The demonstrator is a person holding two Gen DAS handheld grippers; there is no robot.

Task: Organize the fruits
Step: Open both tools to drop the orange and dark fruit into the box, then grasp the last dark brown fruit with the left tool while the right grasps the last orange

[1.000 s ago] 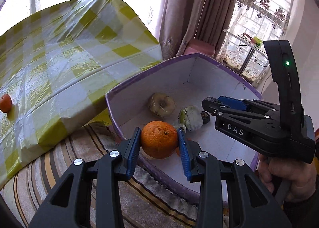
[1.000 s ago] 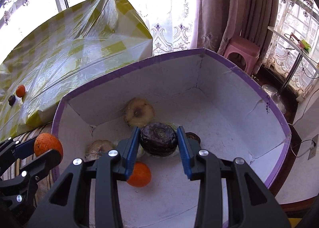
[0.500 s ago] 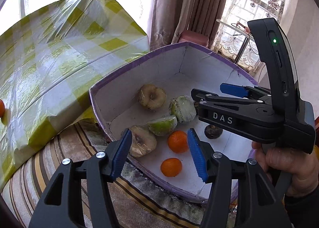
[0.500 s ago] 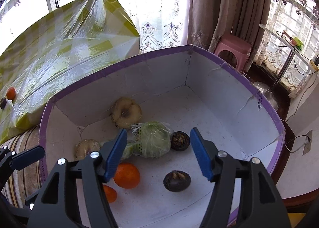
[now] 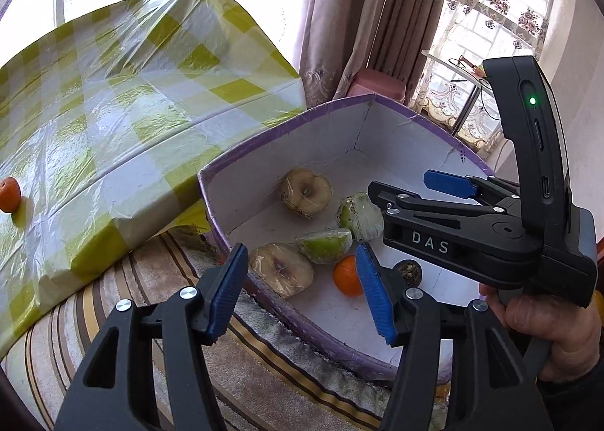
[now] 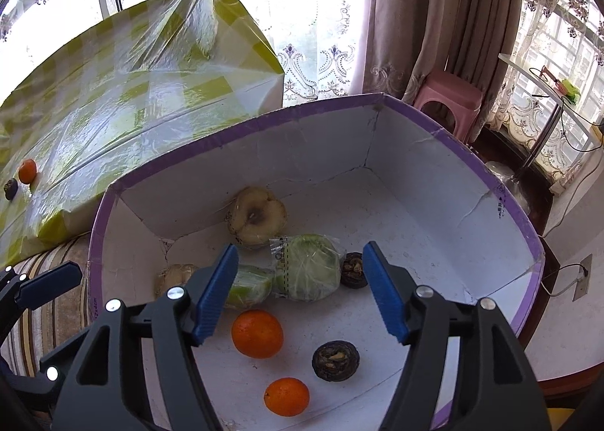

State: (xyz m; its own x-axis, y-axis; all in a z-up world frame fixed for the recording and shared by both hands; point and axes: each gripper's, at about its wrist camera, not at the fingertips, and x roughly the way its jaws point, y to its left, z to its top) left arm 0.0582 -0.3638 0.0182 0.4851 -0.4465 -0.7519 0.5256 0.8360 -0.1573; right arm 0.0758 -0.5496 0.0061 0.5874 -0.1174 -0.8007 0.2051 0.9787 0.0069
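A purple-rimmed white box [image 6: 468, 163] holds wrapped apple halves [image 6: 256, 216], wrapped green fruit pieces [image 6: 307, 272], two oranges [image 6: 257, 333] and two dark round fruits [image 6: 335, 360]. My right gripper [image 6: 302, 291] is open and empty above the box. It also shows in the left wrist view [image 5: 434, 189]. My left gripper [image 5: 302, 291] is open and empty over the box's near rim [image 5: 219, 231]. One orange [image 5: 8, 194] and a dark fruit [image 6: 10, 188] lie on the table.
The table has a yellow-checked plastic cover [image 5: 113, 110]. The box rests on a striped cushion [image 5: 151, 287]. A pink stool [image 6: 449, 99], curtains and a glass side table [image 6: 547, 87] stand behind.
Both grippers opened and let go: the orange from the left and the dark fruit from the right now lie in the box. Both grippers have drawn back.
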